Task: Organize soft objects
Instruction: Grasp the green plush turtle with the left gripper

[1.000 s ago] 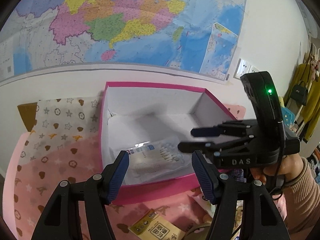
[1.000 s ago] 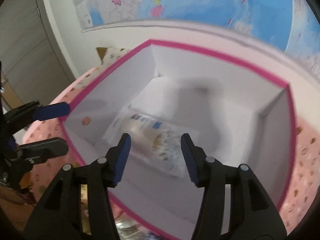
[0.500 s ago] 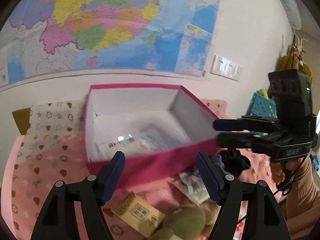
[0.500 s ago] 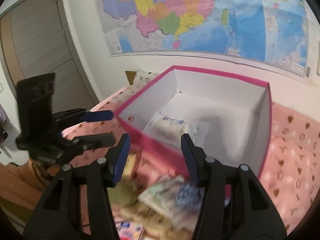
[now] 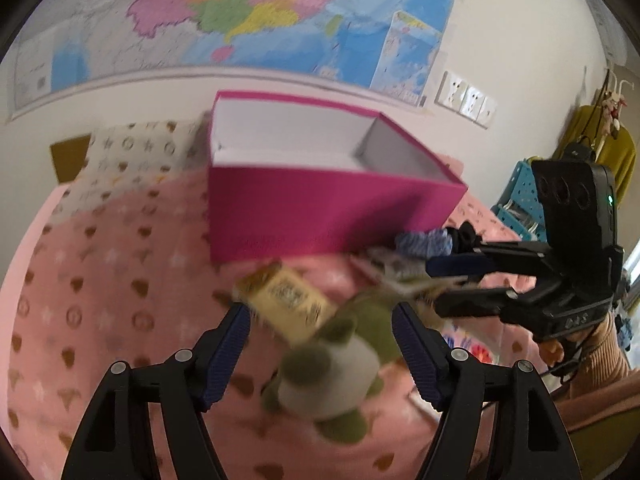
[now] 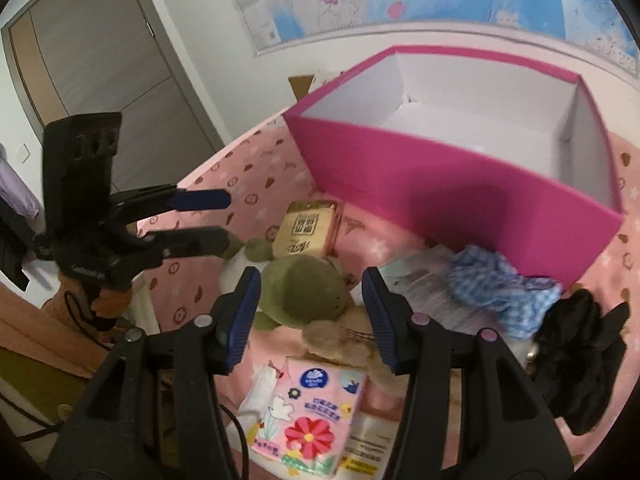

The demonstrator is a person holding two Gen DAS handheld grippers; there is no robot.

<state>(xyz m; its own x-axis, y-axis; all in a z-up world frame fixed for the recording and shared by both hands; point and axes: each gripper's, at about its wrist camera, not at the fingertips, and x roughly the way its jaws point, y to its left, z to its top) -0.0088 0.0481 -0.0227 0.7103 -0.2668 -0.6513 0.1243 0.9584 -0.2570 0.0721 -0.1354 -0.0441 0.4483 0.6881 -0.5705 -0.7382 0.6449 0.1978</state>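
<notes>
With pile still outside box:
left gripper (image 5: 320, 344): spread, empty, above green plush (image 5: 336, 364), ready to pick
right gripper (image 6: 312, 312): spread, empty, above same plush
pink box (image 6: 460, 196): open behind pile, ready as drop spot

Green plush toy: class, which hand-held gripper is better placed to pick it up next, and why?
Probably the left hand-held gripper. Its open jaws already frame the green plush toy, with nothing held. The right hand-held gripper, also open, frames it too, but a tan plush crowds its jaws.
</notes>
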